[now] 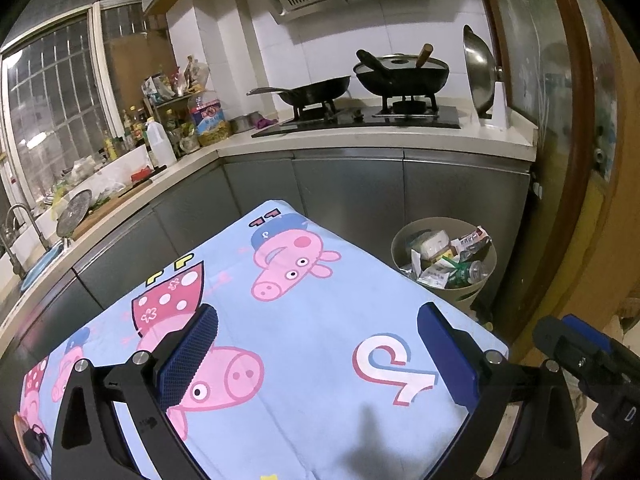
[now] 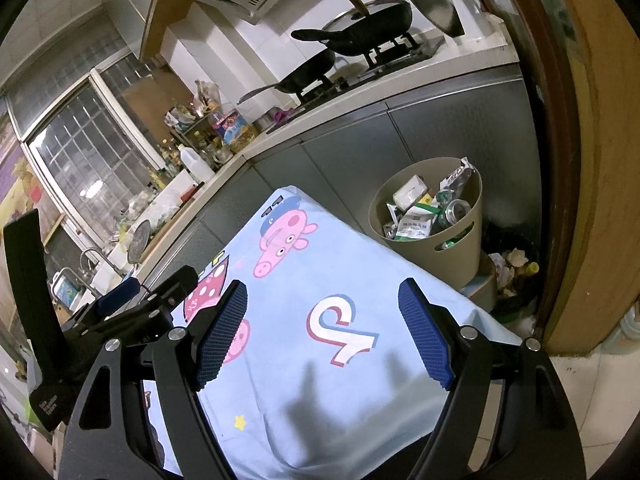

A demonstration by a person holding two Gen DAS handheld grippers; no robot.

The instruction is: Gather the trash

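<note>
- The trash (image 1: 448, 260) (image 2: 424, 212), crumpled wrappers, paper packets and a green-labelled clear bottle, fills a round beige plastic bin (image 1: 476, 292) (image 2: 460, 256) with a cut-out handle slot. The bin stands on the floor just past the far right corner of the surface (image 1: 320, 320) (image 2: 320, 280).
- The surface is draped in a soft light-blue cloth printed with pink cartoon pigs; nothing lies between the tools.
- The left tool (image 1: 318, 356) hangs above the cloth with its jaws spread wide, blue ribbed pads facing each other, gripping nothing.
- The right tool (image 2: 324, 332) is likewise wide open and empty over the near part of the cloth.
- Behind, grey cabinet fronts carry a pale worktop with two black woks (image 1: 400, 72) (image 2: 360, 28) on a gas hob.
- Only the right wrist view shows a second dark bin (image 2: 516, 276) of scraps beside the beige one, by the wooden door frame.
</note>
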